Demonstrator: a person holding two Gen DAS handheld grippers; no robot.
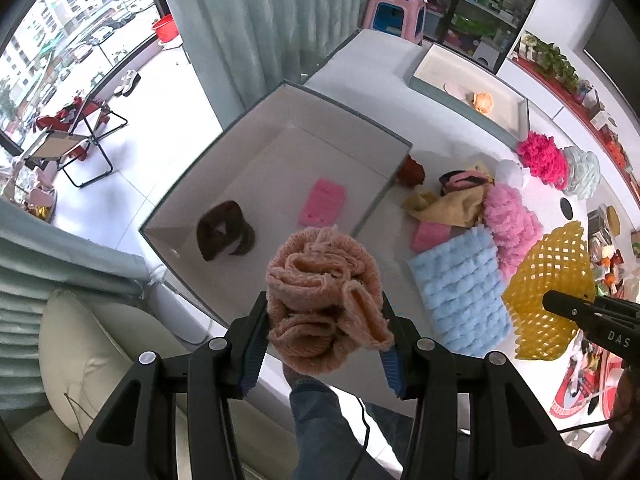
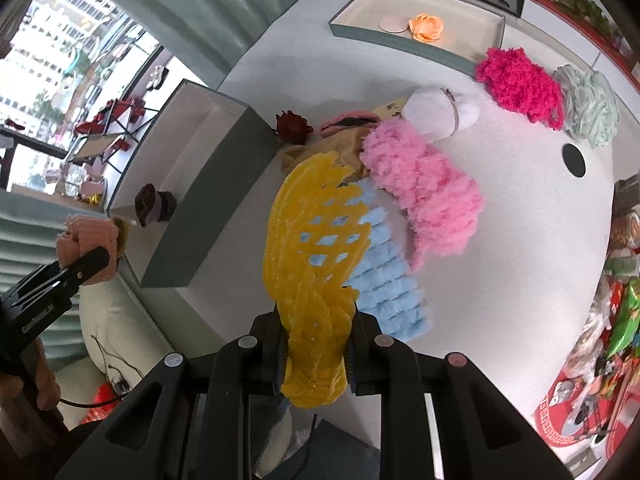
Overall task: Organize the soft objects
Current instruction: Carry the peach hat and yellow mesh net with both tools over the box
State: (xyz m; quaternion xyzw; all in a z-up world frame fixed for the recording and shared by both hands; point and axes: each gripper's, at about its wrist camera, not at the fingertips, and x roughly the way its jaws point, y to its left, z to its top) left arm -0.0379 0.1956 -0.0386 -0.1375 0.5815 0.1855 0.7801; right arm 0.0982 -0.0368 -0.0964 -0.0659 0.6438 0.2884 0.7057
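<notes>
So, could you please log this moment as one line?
left gripper: shut on peach cloth | right gripper: shut on yellow foam net | grey box: open

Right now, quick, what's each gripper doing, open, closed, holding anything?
Left gripper: closed on the peach knitted cloth, held near the grey box.
Right gripper: closed on the yellow foam net, above the table.

Daylight floods through a large window [image 1: 60, 40] overlooking apartment blocks and parked cars. Pale green curtains [image 1: 248, 20] hang just right of the window; a folding chair [image 1: 76, 148] stands on white floor tiles below it. Farther right, a pink stool [image 1: 394, 12] sits beside glass-fronted shelving [image 1: 488, 4].
</notes>
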